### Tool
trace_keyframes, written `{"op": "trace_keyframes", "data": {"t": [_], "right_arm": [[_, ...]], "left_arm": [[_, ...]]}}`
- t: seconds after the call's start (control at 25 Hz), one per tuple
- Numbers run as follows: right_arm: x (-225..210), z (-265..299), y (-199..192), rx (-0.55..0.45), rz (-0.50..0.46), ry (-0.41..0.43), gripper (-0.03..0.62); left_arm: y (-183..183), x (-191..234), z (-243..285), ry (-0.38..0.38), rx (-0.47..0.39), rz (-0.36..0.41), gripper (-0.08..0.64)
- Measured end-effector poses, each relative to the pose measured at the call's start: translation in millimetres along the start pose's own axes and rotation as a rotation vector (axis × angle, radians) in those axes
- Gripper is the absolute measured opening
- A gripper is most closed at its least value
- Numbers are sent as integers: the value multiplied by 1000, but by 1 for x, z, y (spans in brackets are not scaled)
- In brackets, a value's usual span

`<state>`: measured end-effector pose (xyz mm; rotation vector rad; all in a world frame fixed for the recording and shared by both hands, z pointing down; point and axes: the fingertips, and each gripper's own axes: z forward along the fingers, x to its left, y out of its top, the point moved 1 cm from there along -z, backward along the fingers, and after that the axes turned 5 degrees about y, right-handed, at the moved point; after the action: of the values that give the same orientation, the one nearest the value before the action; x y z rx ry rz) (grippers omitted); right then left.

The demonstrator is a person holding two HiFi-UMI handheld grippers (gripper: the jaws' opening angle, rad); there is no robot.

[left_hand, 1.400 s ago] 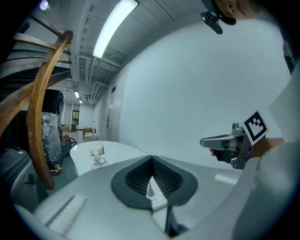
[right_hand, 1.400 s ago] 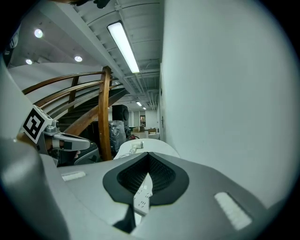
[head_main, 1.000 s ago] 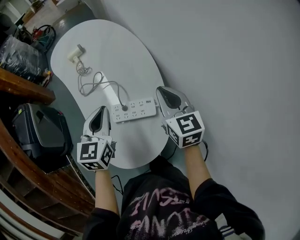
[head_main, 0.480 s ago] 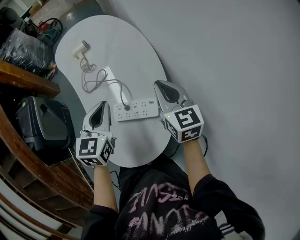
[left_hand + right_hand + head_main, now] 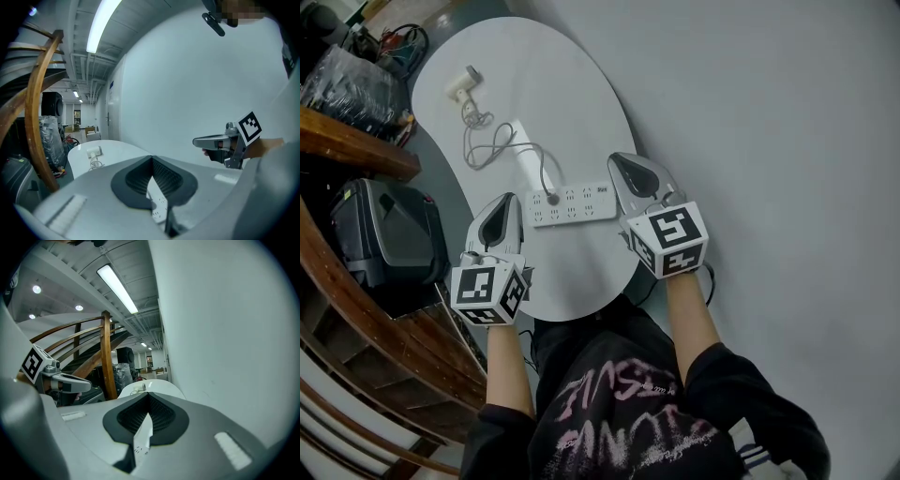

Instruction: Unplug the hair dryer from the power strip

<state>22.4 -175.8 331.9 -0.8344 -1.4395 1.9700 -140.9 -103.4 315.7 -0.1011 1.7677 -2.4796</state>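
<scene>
Wooden railing [image 5: 347, 145] flanks table [image 5: 572, 103] (hair dryer [image 5: 461, 84] far end).

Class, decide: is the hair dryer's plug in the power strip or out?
In: the round plug sits pushed into the power strip.

Head view from above, looking steeply down on the white table [image 5: 572, 103], 2 gripper views low and close behind their own jaws, facing along the tabletop — all 3 share the power strip [image 5: 572, 204] and the far hair dryer [image 5: 461, 84]
</scene>
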Motion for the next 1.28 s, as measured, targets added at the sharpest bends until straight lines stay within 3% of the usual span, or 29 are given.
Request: {"op": "trace_keyframes", "data": {"t": [0.52, 1.28], "right_arm": [[13, 5, -2, 1, 2, -10, 14], [25, 9, -10, 16, 14, -95, 14]], "left_arm": [[-4, 10, -4, -25, -24, -57, 0], [-16, 27, 4, -103, -18, -65, 0]]}}
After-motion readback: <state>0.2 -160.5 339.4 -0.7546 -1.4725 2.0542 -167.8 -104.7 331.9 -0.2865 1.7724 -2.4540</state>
